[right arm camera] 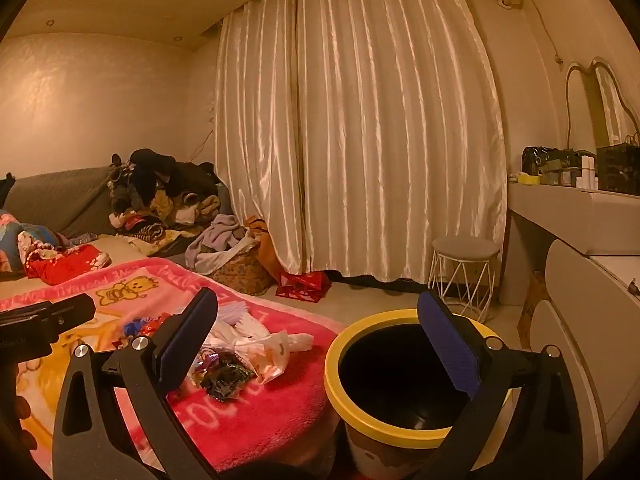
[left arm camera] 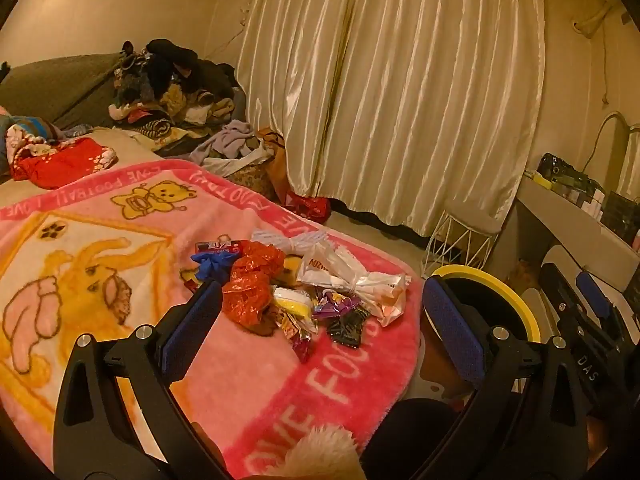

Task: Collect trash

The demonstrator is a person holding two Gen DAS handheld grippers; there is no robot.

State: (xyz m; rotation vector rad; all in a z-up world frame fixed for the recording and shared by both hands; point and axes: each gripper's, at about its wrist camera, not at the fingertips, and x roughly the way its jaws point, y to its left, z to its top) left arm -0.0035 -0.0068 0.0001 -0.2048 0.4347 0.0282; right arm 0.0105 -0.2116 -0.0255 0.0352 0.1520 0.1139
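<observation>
A heap of trash lies on the pink blanket [left arm camera: 100, 248] near the bed's corner: a crumpled red wrapper [left arm camera: 250, 288], a white plastic bag [left arm camera: 352, 276], a blue glove [left arm camera: 214, 264], a yellow item [left arm camera: 294, 300] and a dark wrapper [left arm camera: 346, 326]. The heap also shows in the right wrist view [right arm camera: 240, 356]. A yellow-rimmed bin [right arm camera: 400, 376] stands on the floor beside the bed. My left gripper [left arm camera: 320, 308] is open and empty, just short of the heap. My right gripper [right arm camera: 316, 344] is open and empty, above the bin's near rim.
A pile of clothes [left arm camera: 176, 92] and a laundry basket [right arm camera: 240, 264] sit at the far end of the bed. A white wire stool [right arm camera: 464, 272] stands before the curtains. A dresser [right arm camera: 580, 224] with small items runs along the right wall.
</observation>
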